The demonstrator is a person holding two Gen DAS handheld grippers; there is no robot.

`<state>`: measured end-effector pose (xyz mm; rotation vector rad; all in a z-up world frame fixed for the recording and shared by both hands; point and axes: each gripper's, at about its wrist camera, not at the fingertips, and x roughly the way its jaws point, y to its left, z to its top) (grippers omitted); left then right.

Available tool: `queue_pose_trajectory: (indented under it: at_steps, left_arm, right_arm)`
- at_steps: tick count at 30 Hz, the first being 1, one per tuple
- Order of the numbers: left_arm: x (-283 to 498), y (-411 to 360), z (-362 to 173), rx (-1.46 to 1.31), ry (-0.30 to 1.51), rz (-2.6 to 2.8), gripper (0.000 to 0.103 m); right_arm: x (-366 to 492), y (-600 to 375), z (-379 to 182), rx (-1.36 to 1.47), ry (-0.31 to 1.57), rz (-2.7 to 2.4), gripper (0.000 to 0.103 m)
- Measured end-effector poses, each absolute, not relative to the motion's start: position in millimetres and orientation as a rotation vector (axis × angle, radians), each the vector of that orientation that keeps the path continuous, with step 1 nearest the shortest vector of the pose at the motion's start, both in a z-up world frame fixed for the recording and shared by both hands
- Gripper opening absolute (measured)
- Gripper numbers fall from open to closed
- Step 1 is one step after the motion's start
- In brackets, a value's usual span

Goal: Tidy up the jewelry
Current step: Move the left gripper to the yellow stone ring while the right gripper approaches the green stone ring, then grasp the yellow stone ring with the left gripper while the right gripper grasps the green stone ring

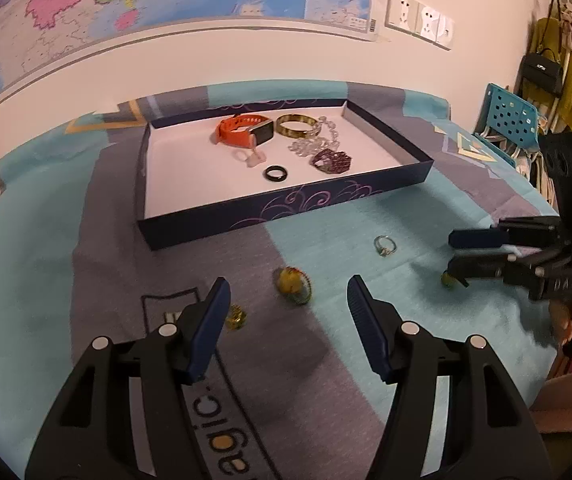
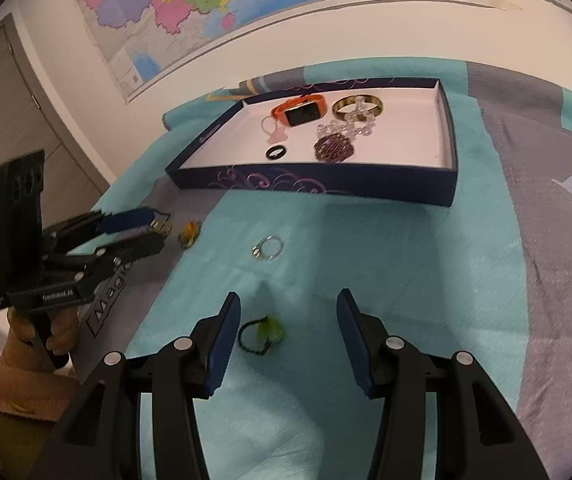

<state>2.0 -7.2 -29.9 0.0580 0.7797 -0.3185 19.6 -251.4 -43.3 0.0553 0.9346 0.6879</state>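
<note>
Six pieces are sat in the one box [image 1: 286, 208], four more are scattered on the cloth [image 1: 366, 320]. Both grippers, left [image 1: 288, 300] and right [image 2: 288, 312], are held spread, nothing pinched.

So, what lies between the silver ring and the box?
Only bare teal cloth between the silver ring and the box, seen in the right wrist view.

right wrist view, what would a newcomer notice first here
Probably the dark blue box on the teal cloth, with an orange watch and a gold bangle inside it. Nearer, a silver ring lies loose on the cloth, and a small green pendant on a black cord sits between the right gripper's open jaws.
</note>
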Motion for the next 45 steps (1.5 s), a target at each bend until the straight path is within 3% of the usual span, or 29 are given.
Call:
queue_pose_trajectory:
  at_steps: [13, 24, 35, 45]
  left_arm:
    - [14.6, -29.6, -39.8, 0.091, 0.826, -0.352, 0.056]
    - [23.7, -28.5, -47.9, 0.059, 0.883, -0.348, 0.029]
    - [25.2, -30.8, -48.4, 0.072, 0.884, -0.322, 0.025]
    - [26.2, -28.2, -48.7, 0.048, 0.886, -0.315, 0.02]
  right_arm:
    - [5.6, -244.4, -44.2, 0.005, 0.922, 0.696, 0.048]
    - [4.6, -239.8, -44.0, -0.031, 0.913, 0.686, 0.048]
    - [-1.0, -232.5, -44.3, -0.081, 0.897, 0.66, 0.048]
    - [-2.6, -226.2, -44.7, -0.143, 0.888, 0.64, 0.023]
